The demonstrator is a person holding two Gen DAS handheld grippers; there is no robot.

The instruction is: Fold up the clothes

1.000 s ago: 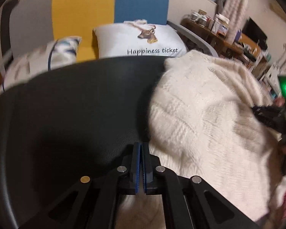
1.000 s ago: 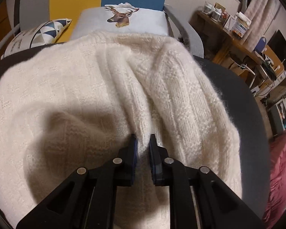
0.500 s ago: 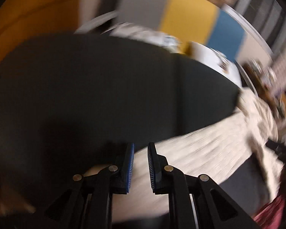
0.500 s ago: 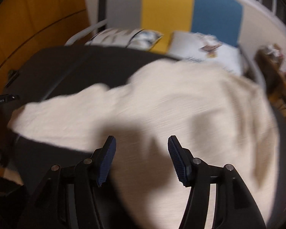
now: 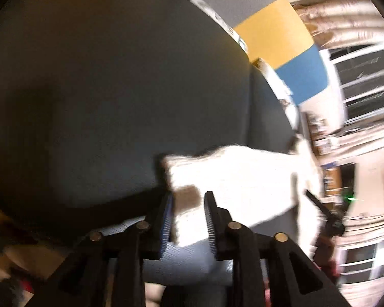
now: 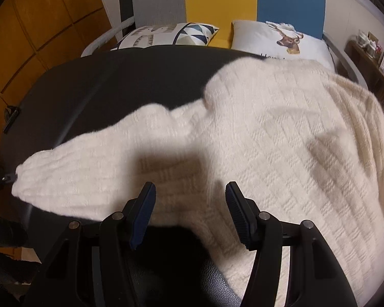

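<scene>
Since a second ago both claws have opened: left claw point(image 5: 188, 204) narrow at the sleeve end, right claw point(image 6: 190, 204) wide over the sweater point(image 6: 281, 133) spread on the dark tabletop point(image 6: 115, 81) — soft, floppy, light knit; grip cuff or hem

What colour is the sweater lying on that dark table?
Cream white, with a knitted block texture; the sweater shows best in the right wrist view.

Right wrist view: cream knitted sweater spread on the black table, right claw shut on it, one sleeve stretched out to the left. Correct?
Not quite. The right claw is open, its jaws wide apart above the cream knitted sweater, gripping nothing. The right wrist view shows it. The rest holds: the sweater lies on the black table, with one sleeve stretched out to the left.
</scene>
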